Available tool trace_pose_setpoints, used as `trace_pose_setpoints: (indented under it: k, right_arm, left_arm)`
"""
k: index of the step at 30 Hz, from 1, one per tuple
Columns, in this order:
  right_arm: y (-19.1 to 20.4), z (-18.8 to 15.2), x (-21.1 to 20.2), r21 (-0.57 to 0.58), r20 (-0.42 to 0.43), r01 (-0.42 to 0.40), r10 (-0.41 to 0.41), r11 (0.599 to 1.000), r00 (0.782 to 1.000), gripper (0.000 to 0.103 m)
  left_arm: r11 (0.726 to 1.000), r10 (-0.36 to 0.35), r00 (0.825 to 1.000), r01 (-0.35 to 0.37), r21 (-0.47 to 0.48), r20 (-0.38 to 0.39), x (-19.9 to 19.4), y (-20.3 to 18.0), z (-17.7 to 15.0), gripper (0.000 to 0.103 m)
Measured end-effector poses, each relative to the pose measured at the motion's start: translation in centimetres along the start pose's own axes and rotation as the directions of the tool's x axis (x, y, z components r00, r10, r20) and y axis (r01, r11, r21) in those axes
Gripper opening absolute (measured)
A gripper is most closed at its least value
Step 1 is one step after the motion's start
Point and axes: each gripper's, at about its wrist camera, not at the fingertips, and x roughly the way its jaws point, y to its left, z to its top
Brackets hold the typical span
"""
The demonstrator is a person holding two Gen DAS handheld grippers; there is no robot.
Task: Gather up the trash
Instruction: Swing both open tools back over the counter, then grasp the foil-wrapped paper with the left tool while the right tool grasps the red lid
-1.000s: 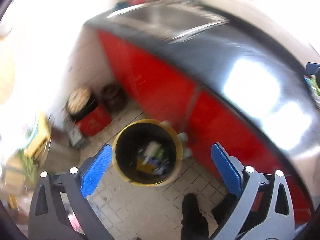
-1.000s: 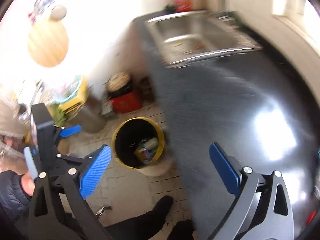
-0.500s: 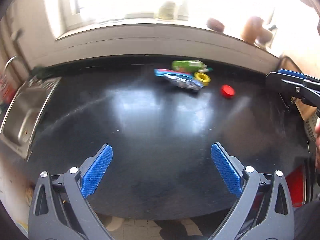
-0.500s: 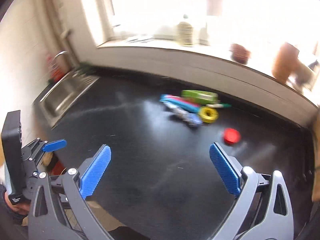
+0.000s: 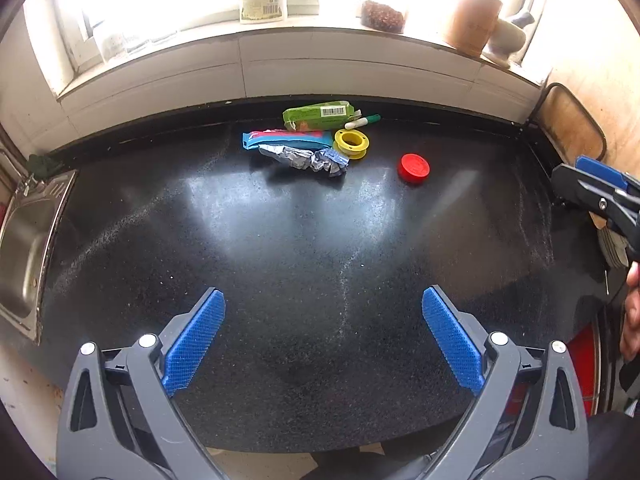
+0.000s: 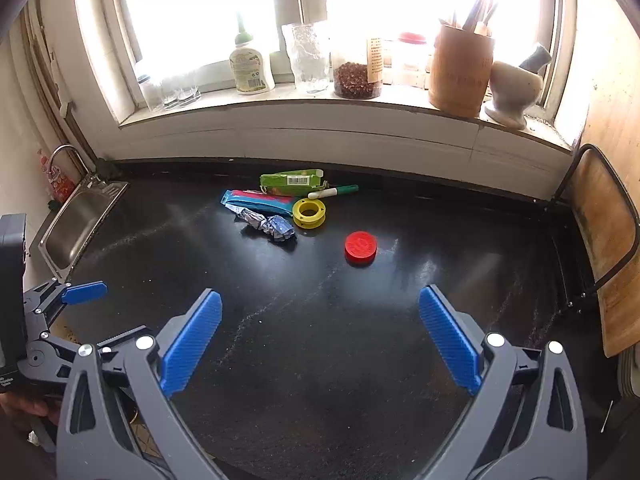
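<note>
Well beyond both wide-spread grippers, left gripper (image 5: 322, 334) and right gripper (image 6: 320, 334): trash pile (image 6: 288, 204).

A black speckled counter (image 6: 360, 340) fills the scene, with pale patches of glare on it. A steel sink (image 6: 76, 224) is set into its left end, with a curved tap (image 6: 68, 152) behind. A white tiled ledge (image 6: 320, 136) runs along the back under a bright, washed-out window (image 6: 320, 8). On the sill (image 6: 304, 98) stand a bottle (image 6: 250, 66), glass jars, a wooden utensil pot (image 6: 460, 72) and a stone mortar (image 6: 514, 88). A wooden board (image 6: 608, 232) leans at the right.
</note>
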Motion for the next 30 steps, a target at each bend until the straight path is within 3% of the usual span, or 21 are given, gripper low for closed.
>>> trace_pose_setpoints:
  k: [7, 12, 22, 30]
  right_arm:
    - [-1.3, 1.1, 3.2, -0.015, -0.041, -0.013, 0.012, 1.0, 0.999, 0.096]
    - [-2.6, 2.3, 7.1, -0.03, -0.082, -0.029, 0.026, 0.999, 0.996, 0.096]
    - [-4.3, 3.7, 18.3, -0.083, -0.214, -0.065, 0.046, 0.994, 0.976, 0.096]
    - [-4.6, 3.8, 26.1, -0.153, -0.281, -0.081, 0.036, 0.985, 0.959, 0.095]
  left_arm:
    - [0.998, 0.012, 1.0, -0.013, -0.056, -0.029, 3.4, -0.4, 3.4, 0.096]
    - [0.987, 0.033, 0.998, -0.041, -0.154, -0.057, 8.0, 0.8, 6.8, 0.096]
    - [0.931, 0.119, 0.986, -0.151, -0.332, -0.115, 19.1, 4.7, 12.5, 0.096]
    - [0.874, 0.124, 0.98, -0.181, -0.451, -0.153, 24.5, 6.9, 13.5, 0.096]
